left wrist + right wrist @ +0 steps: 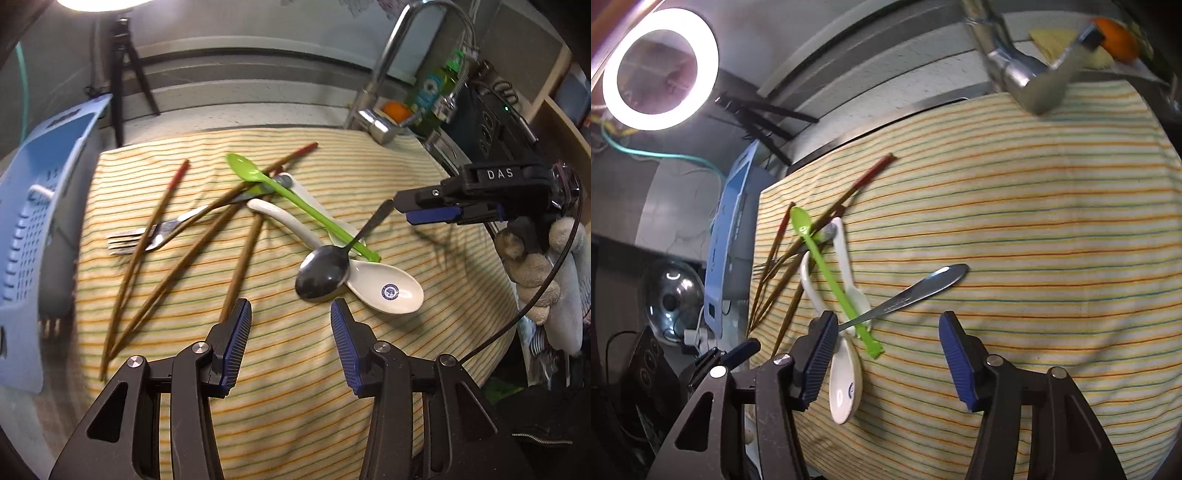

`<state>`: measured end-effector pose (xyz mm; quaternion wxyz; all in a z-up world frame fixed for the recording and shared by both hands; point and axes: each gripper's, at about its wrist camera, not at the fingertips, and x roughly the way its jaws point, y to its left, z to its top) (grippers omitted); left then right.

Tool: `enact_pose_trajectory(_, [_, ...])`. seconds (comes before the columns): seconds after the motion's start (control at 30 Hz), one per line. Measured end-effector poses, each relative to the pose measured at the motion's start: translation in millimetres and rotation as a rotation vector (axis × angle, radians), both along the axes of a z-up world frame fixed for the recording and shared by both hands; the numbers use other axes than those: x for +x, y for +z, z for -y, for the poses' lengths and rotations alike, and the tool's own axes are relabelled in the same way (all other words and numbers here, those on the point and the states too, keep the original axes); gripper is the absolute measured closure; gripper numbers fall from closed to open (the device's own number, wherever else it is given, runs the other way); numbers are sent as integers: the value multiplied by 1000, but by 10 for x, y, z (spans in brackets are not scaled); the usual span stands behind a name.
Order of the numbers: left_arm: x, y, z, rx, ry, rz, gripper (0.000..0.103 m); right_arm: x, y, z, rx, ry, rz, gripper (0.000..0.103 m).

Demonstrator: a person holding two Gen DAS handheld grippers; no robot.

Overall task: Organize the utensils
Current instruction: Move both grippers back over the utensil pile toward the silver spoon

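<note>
- Several utensils lie in a loose heap on the striped cloth (295,387): chopsticks (236,266), a fork (147,236), a green plastic spoon (295,201), two white ceramic spoons (388,288) and a metal spoon (323,273).
- The left gripper (291,306) hangs above the cloth with its jaws apart and nothing between them. The metal spoon's bowl sits just ahead of its right finger, and the chopsticks fan out ahead of its left finger.
- The right gripper (888,317) is also spread, and its pads press on nothing. The metal spoon's handle runs across the gap ahead of its fingertips, with the bowl end hidden behind its left finger.
- The metal spoon rests across the green spoon's handle end, its bowl on the rim of a ceramic spoon, so its handle tilts up off the cloth.
- That spoon is probably stiff, fairly light and slick. A grip across the flat of the raised handle, near its wider end, seems safest, since the polished bowl would likely slip.
- The ceramic spoons look heavier and chip easily, so the metal spoon should be lifted clear and not dragged over them.
- The green spoon is likely very light and may shift when its neighbour is lifted.
- A blue basket (33,221) stands far to the left gripper's left. It may be the destination.
</note>
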<state>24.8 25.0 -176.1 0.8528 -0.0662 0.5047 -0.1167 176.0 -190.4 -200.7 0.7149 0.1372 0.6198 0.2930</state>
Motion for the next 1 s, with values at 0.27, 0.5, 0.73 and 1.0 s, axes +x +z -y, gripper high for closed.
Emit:
enact_pose_trajectory(0.27, [288,-230,118,31,-109,-57,60,31,-204,-78,47,-57,-87,59])
enact_pose_trajectory(0.5, [346,-277,270,106,-208,-48,60,87,-250,-70,68,-102,-111,61])
enact_pose_trajectory(0.73, [355,-263,306,66,-232,-28,76,112,-247,-80,70,-107,-117,62])
enact_pose_trajectory(1.0, [340,-189,342,40,-223,-6,85,125,-246,-68,74,-110,-126,62])
